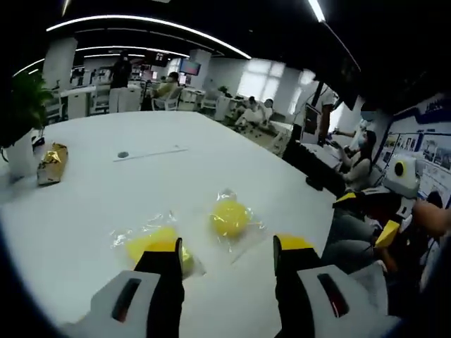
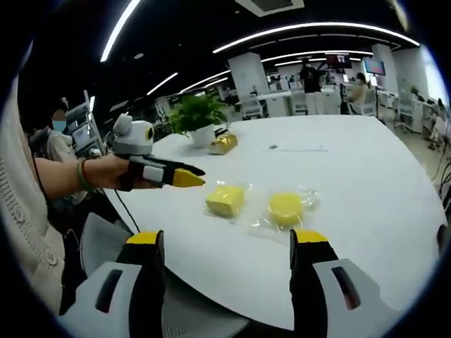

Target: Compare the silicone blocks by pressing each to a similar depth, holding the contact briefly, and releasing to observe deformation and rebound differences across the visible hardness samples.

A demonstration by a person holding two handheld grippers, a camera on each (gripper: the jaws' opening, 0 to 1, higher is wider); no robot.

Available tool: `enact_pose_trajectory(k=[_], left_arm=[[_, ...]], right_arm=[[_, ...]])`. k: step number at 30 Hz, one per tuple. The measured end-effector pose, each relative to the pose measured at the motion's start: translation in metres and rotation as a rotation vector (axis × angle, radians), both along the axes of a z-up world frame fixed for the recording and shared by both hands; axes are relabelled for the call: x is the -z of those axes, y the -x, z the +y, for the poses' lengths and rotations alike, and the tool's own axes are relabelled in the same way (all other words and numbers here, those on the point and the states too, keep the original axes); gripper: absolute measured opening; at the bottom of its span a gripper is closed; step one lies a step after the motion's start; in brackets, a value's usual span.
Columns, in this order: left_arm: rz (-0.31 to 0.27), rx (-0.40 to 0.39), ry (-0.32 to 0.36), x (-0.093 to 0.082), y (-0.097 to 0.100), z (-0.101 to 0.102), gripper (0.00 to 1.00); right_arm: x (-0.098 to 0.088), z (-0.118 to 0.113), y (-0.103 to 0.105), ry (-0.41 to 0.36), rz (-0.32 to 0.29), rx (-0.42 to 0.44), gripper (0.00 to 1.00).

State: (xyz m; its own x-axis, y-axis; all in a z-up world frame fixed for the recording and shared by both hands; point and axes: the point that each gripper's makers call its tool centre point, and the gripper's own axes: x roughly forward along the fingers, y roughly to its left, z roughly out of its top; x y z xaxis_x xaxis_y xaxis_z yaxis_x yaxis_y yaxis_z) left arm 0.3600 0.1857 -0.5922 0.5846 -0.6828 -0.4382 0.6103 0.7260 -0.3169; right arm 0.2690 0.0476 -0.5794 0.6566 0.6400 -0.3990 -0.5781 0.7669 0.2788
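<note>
Silicone blocks sit in clear plastic bags on the white table (image 2: 366,190), toward its near edge. Square yellow block (image 2: 225,200) lies just beside the round yellow block (image 2: 285,208), the two apart but close; in the left gripper view the square one (image 1: 161,243) is partly behind that gripper's own left jaw and the round one (image 1: 230,217) lies beyond, between the jaws. Well past the round block toward the far side of the table: a gold-wrapped packet (image 2: 223,144), a potted plant (image 2: 198,118), a thin clear strip (image 1: 151,153).

Left gripper (image 2: 184,174) is hand-held, hovering just beside the square block, not touching; its yellow tips look nearly together seen from the right gripper view, but its own view shows the jaws spread, so jaws apart. Right gripper (image 2: 229,243) hangs back off the table edge, jaws wide apart, holding nothing.

Step in hand, judging from the layout: approach for the first press, nothing compressed yet. To do it well: come down square on the block's top face, not on loose bag film, which may slip or crinkle. Press slow, stop at a depth that can be repeated on the round block, pause, then lift straight up so rebound reads clean. Blocks are loose, so a slanted push may skid them.
</note>
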Motion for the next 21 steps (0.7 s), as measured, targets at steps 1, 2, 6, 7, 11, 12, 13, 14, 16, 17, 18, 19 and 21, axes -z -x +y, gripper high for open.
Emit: enact_pose_trajectory(k=[1,2,6,7,11,12,13,14,16,17,18,19,21], left_arm=[[-0.020,-0.004,0.016,-0.006,0.007,0.005,0.53],[-0.027,-0.005,0.035,-0.010,0.011,0.008,0.54],[-0.084,-0.021,0.045,-0.019,0.032,0.028,0.63],[-0.094,-0.025,0.046,-0.020,0.035,0.032,0.65],[-0.125,-0.015,0.046,-0.027,0.055,0.045,0.69],[-0.128,-0.015,0.048,-0.029,0.059,0.047,0.70],[-0.133,-0.013,0.050,-0.030,0.062,0.050,0.71],[-0.140,-0.012,0.051,-0.031,0.067,0.053,0.71],[-0.142,-0.011,0.052,-0.032,0.074,0.059,0.72],[-0.145,-0.011,0.051,-0.033,0.076,0.062,0.72],[-0.143,-0.015,0.052,-0.033,0.080,0.066,0.72],[-0.139,-0.023,0.051,-0.032,0.081,0.069,0.72],[-0.138,-0.042,0.040,-0.030,0.084,0.078,0.72]], right_arm=[[-0.002,0.002,0.002,-0.010,-0.006,-0.003,0.69],[-0.002,0.004,0.004,-0.018,-0.003,-0.004,0.69],[-0.002,0.008,0.010,-0.052,0.012,-0.005,0.72],[-0.002,0.009,0.012,-0.056,0.011,-0.005,0.72],[0.000,0.012,0.019,-0.057,-0.002,-0.017,0.73],[0.001,0.013,0.019,-0.056,-0.004,-0.020,0.74],[0.002,0.014,0.021,-0.056,-0.004,-0.024,0.74],[0.003,0.014,0.021,-0.057,-0.003,-0.025,0.74],[0.003,0.015,0.023,-0.060,-0.014,-0.031,0.74],[0.003,0.015,0.023,-0.061,-0.022,-0.032,0.75],[0.003,0.015,0.023,-0.060,-0.027,-0.031,0.75],[0.003,0.015,0.023,-0.060,-0.030,-0.031,0.75],[0.004,0.014,0.023,-0.057,-0.030,-0.030,0.75]])
